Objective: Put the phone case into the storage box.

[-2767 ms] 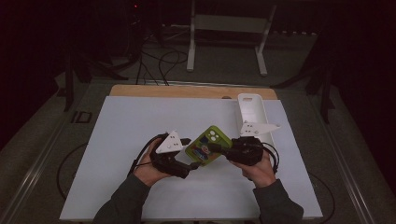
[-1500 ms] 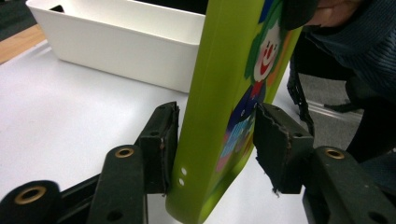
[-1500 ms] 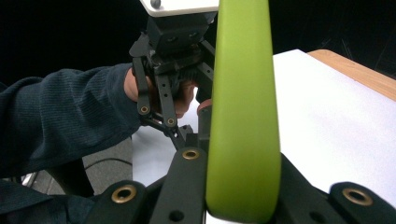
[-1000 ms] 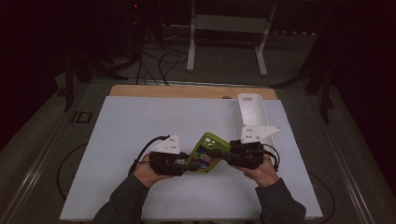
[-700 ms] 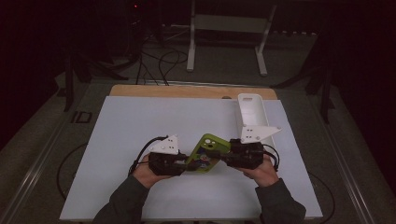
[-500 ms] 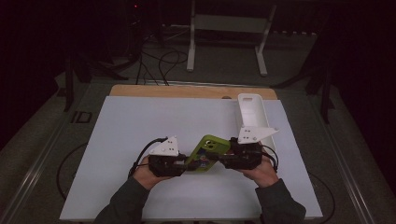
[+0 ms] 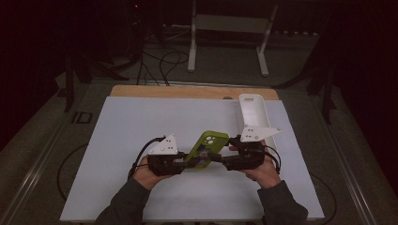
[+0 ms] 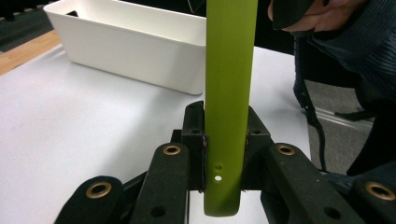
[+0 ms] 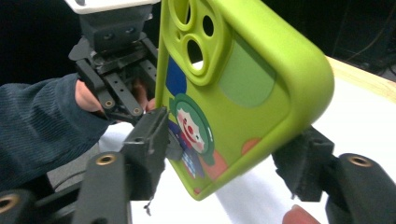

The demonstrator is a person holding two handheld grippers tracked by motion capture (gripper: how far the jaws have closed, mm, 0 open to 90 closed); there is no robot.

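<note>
High view: white bin (image 7: 254,111) sits just beyond the right tool (image 7: 224,161).

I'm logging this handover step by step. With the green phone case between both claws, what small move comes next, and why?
Probably draw the right claw back, clear of the bright green rubbery phone case. Its jaws have just been opening and now stand apart from the case's edges, while the left claw is clamped on the case's thin sides and carries it above the white table. The long white plastic bin lies just beyond.
</note>
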